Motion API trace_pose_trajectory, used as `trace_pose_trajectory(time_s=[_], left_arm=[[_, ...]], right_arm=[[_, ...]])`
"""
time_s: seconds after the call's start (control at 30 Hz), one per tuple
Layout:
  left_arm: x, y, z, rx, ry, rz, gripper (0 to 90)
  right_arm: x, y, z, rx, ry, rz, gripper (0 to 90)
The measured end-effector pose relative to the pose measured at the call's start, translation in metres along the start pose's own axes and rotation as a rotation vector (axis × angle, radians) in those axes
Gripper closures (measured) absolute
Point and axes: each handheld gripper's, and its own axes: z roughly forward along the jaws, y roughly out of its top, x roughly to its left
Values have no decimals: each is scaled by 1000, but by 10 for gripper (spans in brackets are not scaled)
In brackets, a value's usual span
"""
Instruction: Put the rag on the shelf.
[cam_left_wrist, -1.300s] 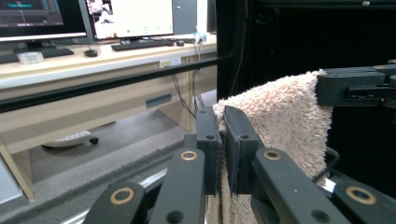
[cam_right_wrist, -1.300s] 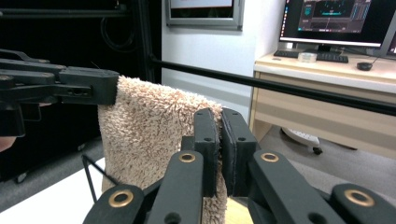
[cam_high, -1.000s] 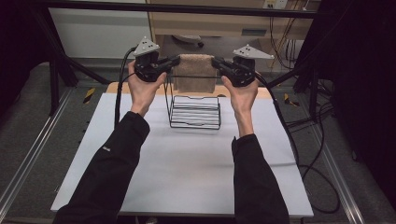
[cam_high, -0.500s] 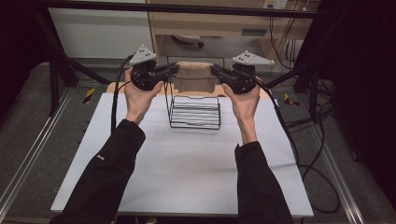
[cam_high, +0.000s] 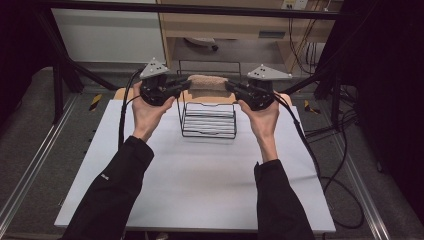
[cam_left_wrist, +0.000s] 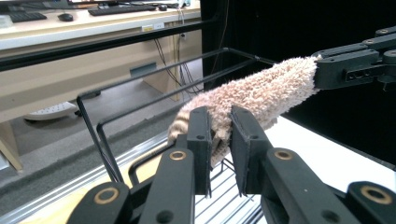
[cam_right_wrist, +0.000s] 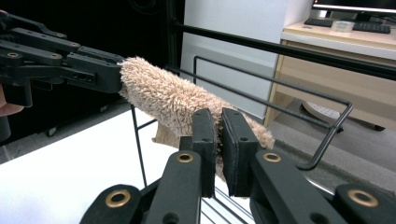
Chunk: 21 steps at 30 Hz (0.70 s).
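Holding a fluffy beige terry towel (cam_high: 206, 86) stretched flat above the black wire rack (cam_high: 208, 120) at twelve o'clock on the white desk (cam_high: 200, 180), we pinch one end in each hand-held gripper. The left hand-held gripper (cam_left_wrist: 219, 135) clamps its nine o'clock end, the right hand-held gripper (cam_right_wrist: 218, 140) its three o'clock end. We judge the tension keeps it level for draping over the rack's top bar.
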Motion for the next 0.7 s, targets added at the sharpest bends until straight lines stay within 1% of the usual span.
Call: trace_pose_trajectory(time_s=[0.27,0.4,0.47,0.57,0.63,0.7], left_arm=[[-2,-9,1,32,-10,8,778],[-3,-8,-2,47,-12,16,756],[-3,-5,-5,46,-9,20,749],[-3,6,-11,26,-3,21,743],[-3,14,-13,5,-5,12,742],[-3,20,-14,-1,-6,7,747]], right_arm=[[0,-9,0,18,16,-16,843],[0,-11,0,23,19,-20,844],[0,-12,-1,24,22,-21,844],[-1,-12,-1,21,23,-24,846],[-1,-13,-1,22,22,-30,846],[-1,-13,-1,22,21,-32,846]])
